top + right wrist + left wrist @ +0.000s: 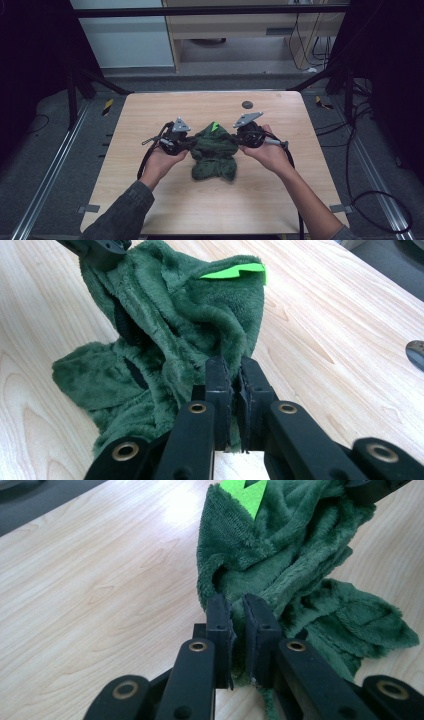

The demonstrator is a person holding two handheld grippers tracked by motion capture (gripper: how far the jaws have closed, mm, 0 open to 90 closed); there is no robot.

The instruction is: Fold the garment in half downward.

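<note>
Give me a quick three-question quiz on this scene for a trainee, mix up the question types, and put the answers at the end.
1. True or false: both grippers are pinching the green fleece cloth.
2. Multiple choice: the bright green tag sits at the cloth's (a) far edge, away from the person, (b) near edge, (c) underside.
3. Short answer: what small dark thing lies on the wooden table beyond the grippers?

Key
1. True. The left gripper and the right gripper each have their jaws closed on fleece.
2. a
3. A dark round disc, apart from the cloth.
</note>
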